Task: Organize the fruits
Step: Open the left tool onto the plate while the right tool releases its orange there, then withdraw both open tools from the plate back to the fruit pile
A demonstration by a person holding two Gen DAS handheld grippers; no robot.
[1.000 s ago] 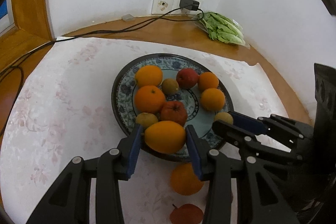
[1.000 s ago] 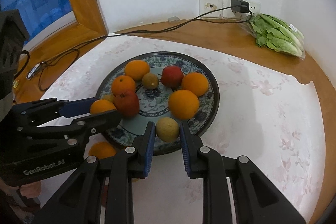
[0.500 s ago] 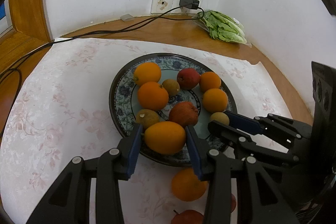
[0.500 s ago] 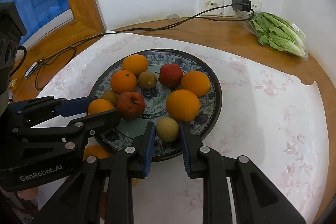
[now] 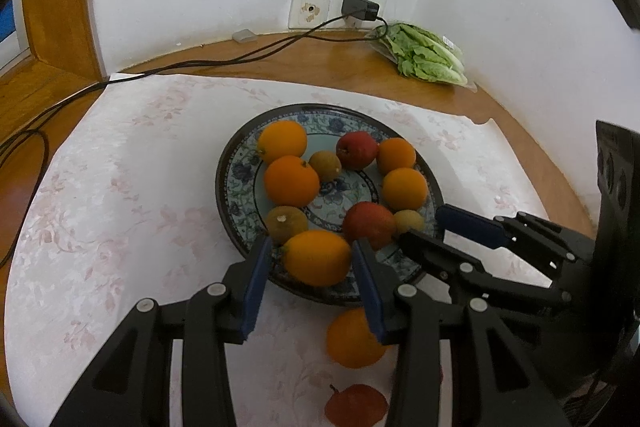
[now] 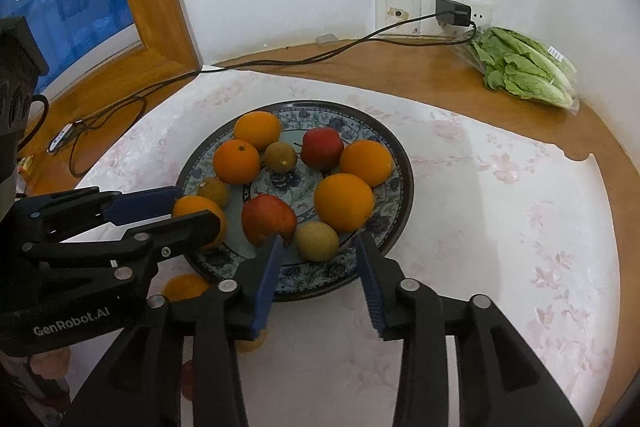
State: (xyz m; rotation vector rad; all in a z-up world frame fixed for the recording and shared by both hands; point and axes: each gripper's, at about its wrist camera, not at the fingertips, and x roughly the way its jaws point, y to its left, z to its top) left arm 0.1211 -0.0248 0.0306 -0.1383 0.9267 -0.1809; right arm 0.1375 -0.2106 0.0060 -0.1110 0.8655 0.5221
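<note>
My right gripper (image 6: 318, 251) points down at the near edge of the patterned plate (image 6: 404, 163); its jaws have just been opening, and the blue pads now stand clear on either side of a small yellow-brown fruit (image 6: 317, 241), which rests on the plate between them without being pressed. Just ahead and left of its left pad lies a red apple (image 6: 269, 219); ahead and right, a large orange (image 6: 344, 202). My left gripper (image 5: 312, 259) brackets an oblong orange fruit (image 5: 317, 258) at the plate's near rim; the pads sit close against its two sides, but I cannot tell whether they press it. Ahead of that gripper, on the plate, I see a brownish fruit (image 5: 286, 225), two oranges (image 5: 291, 181) (image 5: 282, 141), another small brown fruit (image 5: 325, 166), a red apple (image 5: 357, 150) and two more oranges (image 5: 396, 155) (image 5: 404, 188). Behind the left gripper's right finger, off the plate on the floral tablecloth (image 5: 120, 187), lie a loose orange (image 5: 352, 341) and, nearer still, a red fruit with a stem (image 5: 356, 405). Far ahead and right of both grippers, a bag of lettuce (image 6: 524, 71) rests on the wooden table (image 6: 400, 63) by the wall, beside a socket with a black charger (image 6: 452, 11) whose cable (image 6: 280, 61) trails leftward.
</note>
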